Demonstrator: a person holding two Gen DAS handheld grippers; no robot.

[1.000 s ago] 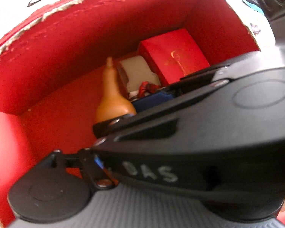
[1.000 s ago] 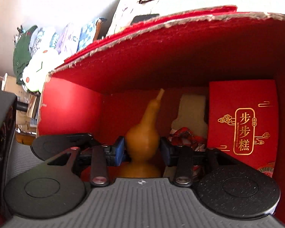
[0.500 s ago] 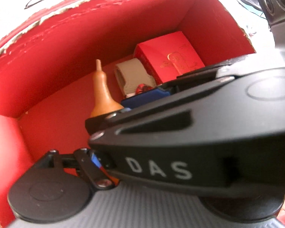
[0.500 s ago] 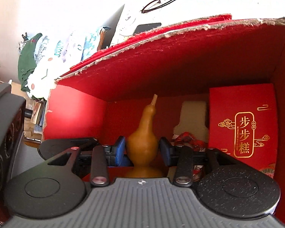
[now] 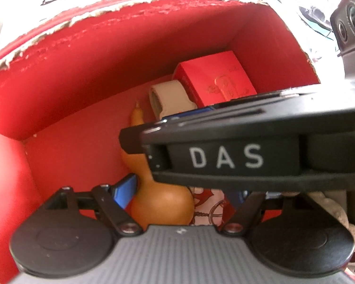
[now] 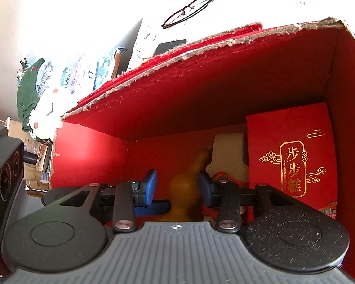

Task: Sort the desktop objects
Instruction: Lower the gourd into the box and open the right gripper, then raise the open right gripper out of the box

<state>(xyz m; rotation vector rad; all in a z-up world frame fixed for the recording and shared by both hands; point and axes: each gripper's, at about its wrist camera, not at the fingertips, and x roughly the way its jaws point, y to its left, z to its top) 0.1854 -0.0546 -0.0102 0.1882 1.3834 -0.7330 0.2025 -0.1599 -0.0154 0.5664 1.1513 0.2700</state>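
My right claw [image 6: 177, 187] reaches into the red box [image 6: 224, 90], its blue pads either side of the brown gourd [image 6: 184, 189]; the jaws have just been closing, one pad visibly clear of it. The gourd stands on the box floor beside a beige piece [image 6: 229, 156] and a red carton [image 6: 291, 156]. My left claw [image 5: 187, 196] hangs spread, the gourd [image 5: 161, 203] between its pads.

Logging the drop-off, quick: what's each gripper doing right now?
Left gripper: open, gripping nothing.
Right gripper: open; jaws have just been closing slightly around the gourd, gap on one side.
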